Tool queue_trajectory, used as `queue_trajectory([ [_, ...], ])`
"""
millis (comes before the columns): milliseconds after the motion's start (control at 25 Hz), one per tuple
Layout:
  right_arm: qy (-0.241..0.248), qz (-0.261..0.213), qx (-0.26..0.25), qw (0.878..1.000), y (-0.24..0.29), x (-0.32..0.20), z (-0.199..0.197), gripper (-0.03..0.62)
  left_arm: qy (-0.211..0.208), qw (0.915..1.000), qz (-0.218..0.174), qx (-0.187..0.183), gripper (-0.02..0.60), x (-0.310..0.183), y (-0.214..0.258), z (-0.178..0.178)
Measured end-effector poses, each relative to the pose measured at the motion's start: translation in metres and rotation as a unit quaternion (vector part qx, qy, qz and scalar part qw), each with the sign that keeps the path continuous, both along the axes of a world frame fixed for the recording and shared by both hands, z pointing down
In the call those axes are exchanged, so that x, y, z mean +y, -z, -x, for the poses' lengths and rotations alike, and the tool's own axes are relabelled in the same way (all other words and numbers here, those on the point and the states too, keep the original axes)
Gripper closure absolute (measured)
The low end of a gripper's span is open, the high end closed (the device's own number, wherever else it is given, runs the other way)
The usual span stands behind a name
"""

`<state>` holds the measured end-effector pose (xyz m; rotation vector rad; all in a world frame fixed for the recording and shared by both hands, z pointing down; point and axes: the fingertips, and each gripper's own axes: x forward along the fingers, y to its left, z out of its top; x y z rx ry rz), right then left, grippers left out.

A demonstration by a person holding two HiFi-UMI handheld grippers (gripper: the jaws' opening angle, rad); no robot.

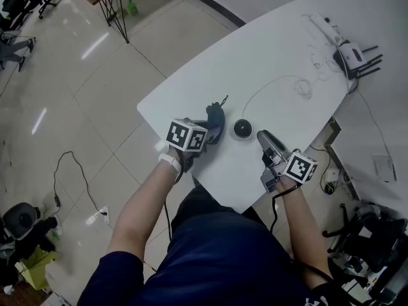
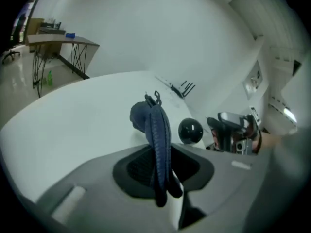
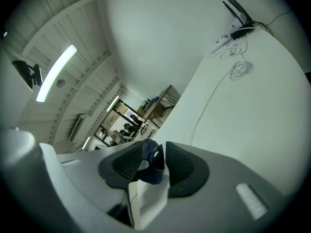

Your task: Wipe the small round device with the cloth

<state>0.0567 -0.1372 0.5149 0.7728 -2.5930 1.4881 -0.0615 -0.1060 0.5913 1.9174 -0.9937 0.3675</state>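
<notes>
The small round black device sits on the white table near its front edge. My left gripper is just left of the device, shut on a dark blue cloth. In the left gripper view the cloth hangs pinched between the pads, and the device lies just past it to the right. My right gripper is close to the right of the device without touching it. In the right gripper view its jaws stand apart with nothing gripped; the dark cloth and device show through the gap.
At the table's far right corner stands a router with antennas, with a power strip beside it. A thin white cable coils and runs toward the device. The table's front edge is right under my hands. Office chairs and floor cables surround the table.
</notes>
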Motion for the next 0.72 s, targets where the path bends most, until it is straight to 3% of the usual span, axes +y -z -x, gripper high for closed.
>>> queue_trajectory([
  [160, 0.010, 0.012, 0.057, 0.998, -0.029, 0.007, 0.004, 0.451, -0.012, 0.9968, 0.070, 0.037, 0.494, -0.011, -0.015, -0.017],
  [280, 0.071, -0.047, 0.114, 0.990, -0.040, 0.021, 0.010, 0.410, -0.024, 0.9932, 0.099, 0.057, 0.492, -0.014, -0.023, -0.025],
  [320, 0.099, -0.083, 0.151, 0.980, -0.046, 0.026, 0.012, 0.377, -0.031, 0.9927, 0.102, 0.056, 0.492, -0.015, -0.024, -0.025],
  [400, 0.154, -0.152, 0.228, 0.949, -0.061, 0.034, 0.016, 0.323, -0.045, 0.9920, 0.105, 0.052, 0.492, -0.016, -0.026, -0.025],
  [520, 0.197, -0.215, 0.303, 0.907, -0.079, 0.034, 0.024, 0.278, -0.061, 0.9904, 0.113, 0.052, 0.492, -0.017, -0.030, -0.028],
  [600, 0.201, -0.231, 0.324, 0.895, -0.086, 0.026, 0.029, 0.269, -0.072, 0.9889, 0.117, 0.056, 0.492, -0.017, -0.032, -0.030],
  [720, 0.218, -0.233, 0.333, 0.887, -0.095, 0.021, 0.035, 0.267, -0.092, 0.9874, 0.113, 0.061, 0.492, -0.019, -0.029, -0.036],
])
